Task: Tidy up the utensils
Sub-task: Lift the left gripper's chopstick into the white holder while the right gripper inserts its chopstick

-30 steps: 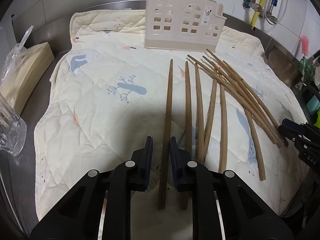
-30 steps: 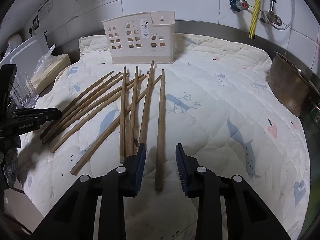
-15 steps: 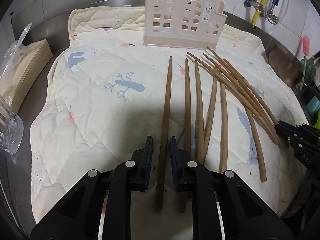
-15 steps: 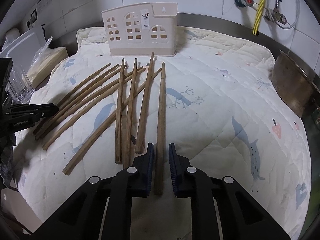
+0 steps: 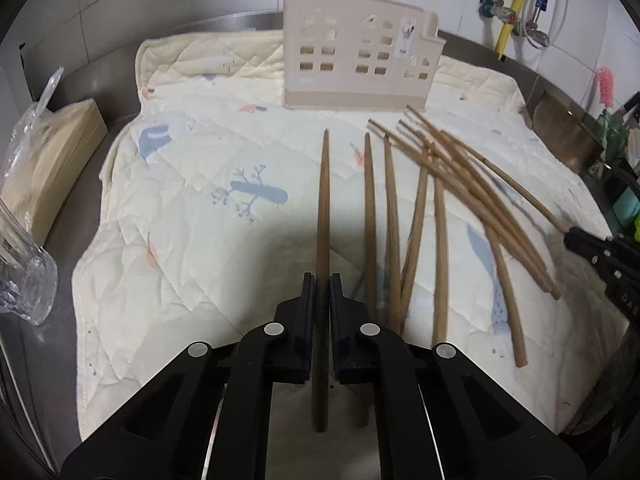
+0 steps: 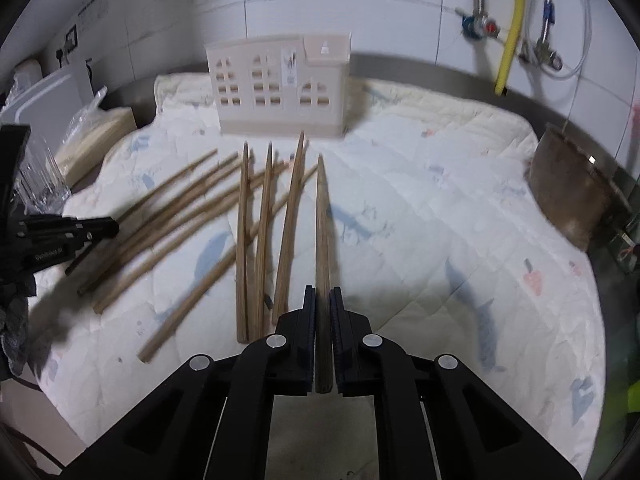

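Both tools have closed since a second ago — left tool [image 5: 322, 292] and right tool [image 6: 323, 305] each clamp one chopstick [image 5: 323, 208] [image 6: 322, 232], ready for the holder [image 6: 280, 88].

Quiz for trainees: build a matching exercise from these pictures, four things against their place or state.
Things:
1. left gripper
2. utensil holder
3. loose chopsticks
4. glass

States:
A. upright at the cloth's far edge
B. lying flat on the cloth
C. shut on a chopstick
D. off the cloth, by the wrapped stack

Pairs: 1-C, 2-A, 3-B, 4-D
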Demonstrator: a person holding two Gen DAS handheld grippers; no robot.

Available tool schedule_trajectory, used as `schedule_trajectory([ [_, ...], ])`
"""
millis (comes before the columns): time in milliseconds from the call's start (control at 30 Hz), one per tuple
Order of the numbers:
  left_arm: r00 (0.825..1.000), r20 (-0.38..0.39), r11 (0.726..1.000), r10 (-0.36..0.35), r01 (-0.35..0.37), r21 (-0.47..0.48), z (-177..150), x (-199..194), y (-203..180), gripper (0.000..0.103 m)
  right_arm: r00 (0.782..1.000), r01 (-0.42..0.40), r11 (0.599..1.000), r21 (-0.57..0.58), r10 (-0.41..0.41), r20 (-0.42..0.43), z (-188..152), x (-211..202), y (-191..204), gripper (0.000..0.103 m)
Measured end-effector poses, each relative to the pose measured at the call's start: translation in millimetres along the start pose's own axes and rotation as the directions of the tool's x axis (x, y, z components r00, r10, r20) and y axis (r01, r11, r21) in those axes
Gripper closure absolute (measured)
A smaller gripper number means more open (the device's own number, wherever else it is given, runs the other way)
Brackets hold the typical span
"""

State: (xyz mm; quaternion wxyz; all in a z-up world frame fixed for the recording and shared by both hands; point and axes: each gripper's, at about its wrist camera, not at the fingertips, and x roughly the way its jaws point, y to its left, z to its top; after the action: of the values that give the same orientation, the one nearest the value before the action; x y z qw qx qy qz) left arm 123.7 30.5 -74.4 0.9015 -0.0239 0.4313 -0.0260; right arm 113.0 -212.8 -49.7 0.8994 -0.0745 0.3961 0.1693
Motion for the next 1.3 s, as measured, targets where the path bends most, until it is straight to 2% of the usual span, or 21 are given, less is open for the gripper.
schedule_trajectory([
  [300,0.994,0.092,0.999,-0.052,0.051,0.009,22,-38,0,0.098,0.987,0.002,0.999,-0.032,0.003,0.164,46,-44,0,0.096],
  [433,0.991,0.125,0.999,-0.046,0.044,0.022,33,-48,-1,0.098,0.977,-0.002,0.998,-0.055,0.013,0.213,69,-53,0,0.096],
  [733,0.985,0.159,0.997,-0.069,0.061,0.053,62,-56,-2,0.098,0.975,-0.018,0.992,-0.121,0.044,0.217,115,-47,-3,0.096],
  [1067,0.978,0.193,0.994,-0.079,0.063,0.089,118,-72,-4,0.098,0.966,-0.046,0.986,-0.162,0.085,0.244,182,-61,-12,0.096],
  [1167,0.970,0.227,0.993,-0.085,0.065,0.097,136,-86,-4,0.098,0.961,-0.053,0.985,-0.162,0.095,0.261,202,-67,-15,0.096],
  [1300,0.948,0.305,0.993,-0.096,0.068,0.101,164,-113,-3,0.098,0.946,-0.067,0.986,-0.150,0.110,0.304,230,-78,-20,0.096],
])
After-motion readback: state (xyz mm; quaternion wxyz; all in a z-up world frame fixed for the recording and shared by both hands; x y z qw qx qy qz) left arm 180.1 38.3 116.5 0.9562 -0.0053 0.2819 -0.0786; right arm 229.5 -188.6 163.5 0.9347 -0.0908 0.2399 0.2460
